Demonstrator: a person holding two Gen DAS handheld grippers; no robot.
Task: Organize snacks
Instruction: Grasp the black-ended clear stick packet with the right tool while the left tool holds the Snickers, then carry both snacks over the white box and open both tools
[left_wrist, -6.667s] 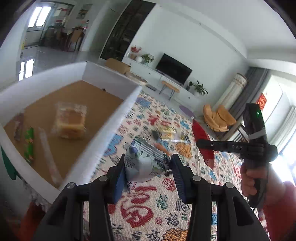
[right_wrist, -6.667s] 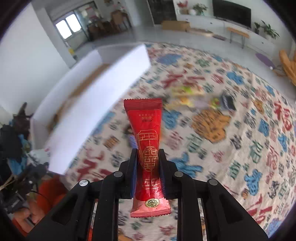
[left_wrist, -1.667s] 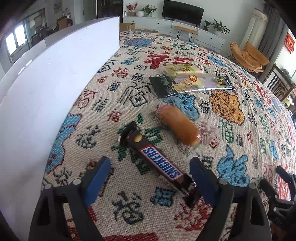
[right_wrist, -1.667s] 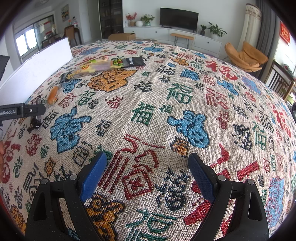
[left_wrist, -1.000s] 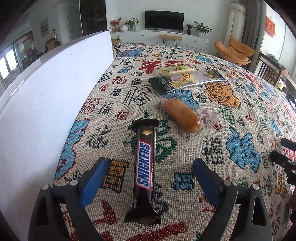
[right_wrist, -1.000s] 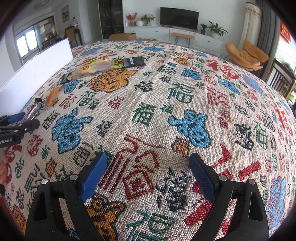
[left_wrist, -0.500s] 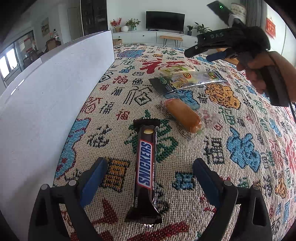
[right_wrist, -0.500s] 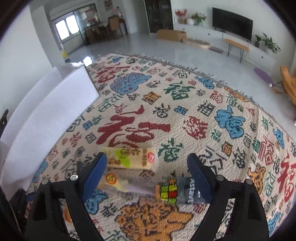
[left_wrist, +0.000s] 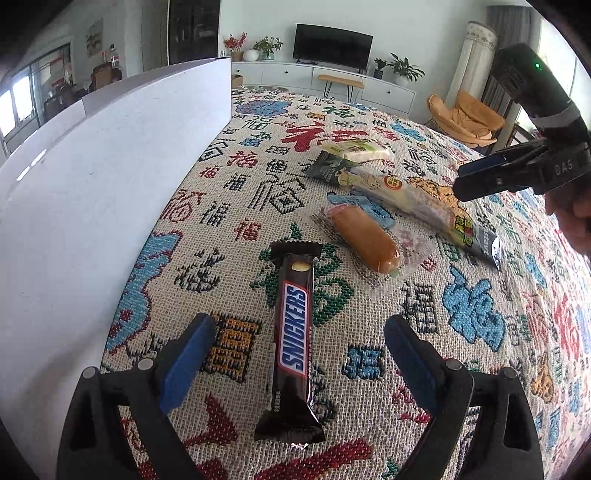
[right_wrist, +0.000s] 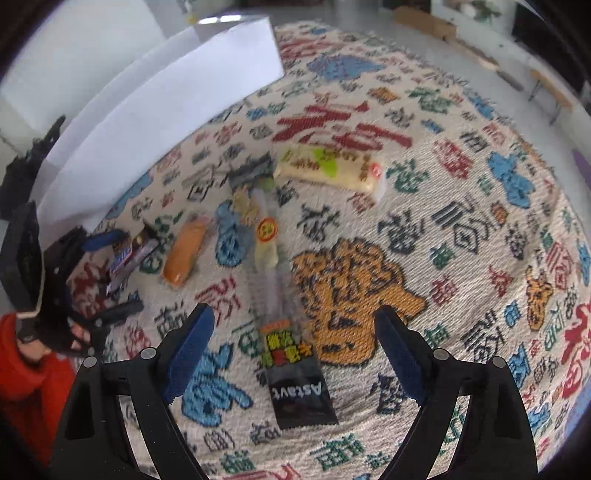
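A Snickers bar lies lengthwise on the patterned cloth between the fingers of my open left gripper. Beyond it lie a wrapped orange bun, a long clear snack pack and a pale yellow-green packet. My right gripper is open and straddles the near dark end of the long snack pack, just above it. It also shows at the right of the left wrist view. The bun, Snickers bar and pale packet show in the right wrist view.
A large white box stands along the left edge of the cloth; its inside is hidden. It also shows in the right wrist view. The left gripper and a red sleeve sit at the left there. Living-room furniture lies beyond.
My right gripper has swung down over the long snack pack and now straddles its dark end. My left gripper has stayed around the Snickers bar. Both jaws remain open.
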